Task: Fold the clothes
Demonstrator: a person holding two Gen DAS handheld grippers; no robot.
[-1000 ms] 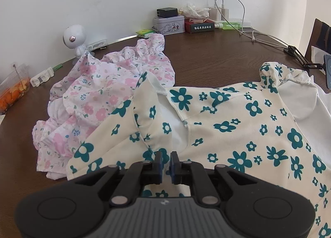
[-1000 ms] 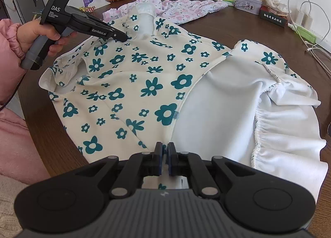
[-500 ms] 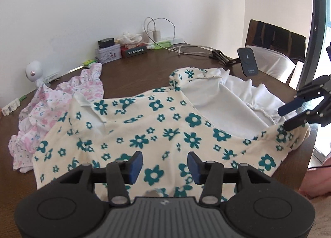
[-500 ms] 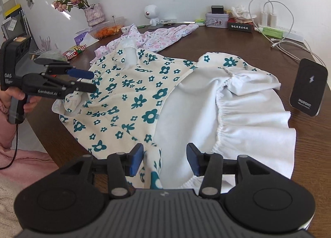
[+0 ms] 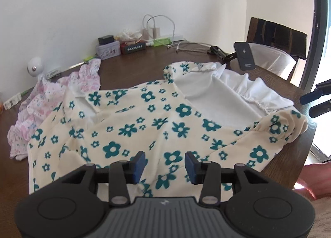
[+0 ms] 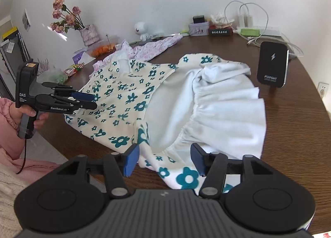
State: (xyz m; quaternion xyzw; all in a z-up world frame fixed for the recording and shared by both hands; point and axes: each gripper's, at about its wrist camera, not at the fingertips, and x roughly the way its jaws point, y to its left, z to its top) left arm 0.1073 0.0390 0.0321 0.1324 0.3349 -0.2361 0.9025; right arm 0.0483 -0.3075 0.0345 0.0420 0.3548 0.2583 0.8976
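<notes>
A cream dress with teal flowers (image 5: 144, 117) lies spread on the brown table (image 5: 132, 68), its white lining and ruffled hem (image 6: 219, 105) turned up on one side. My left gripper (image 5: 164, 167) is open and empty above the dress's near edge; it also shows at the left of the right wrist view (image 6: 91, 101). My right gripper (image 6: 164, 160) is open and empty above the hem at the table's front edge; its fingertips (image 5: 310, 98) show at the right of the left wrist view.
A pink floral garment (image 5: 55, 93) lies crumpled beside the dress. A black charger stand (image 6: 272, 64), cables (image 5: 186, 45), tins and boxes (image 5: 108, 50), a white toy robot (image 6: 142, 29), a flower vase (image 6: 89, 33) and snacks line the table's far side. A chair (image 5: 275, 37) stands beyond.
Both grippers opened and let go of the dress, then drew back from it. The dress now lies flat on the table.
</notes>
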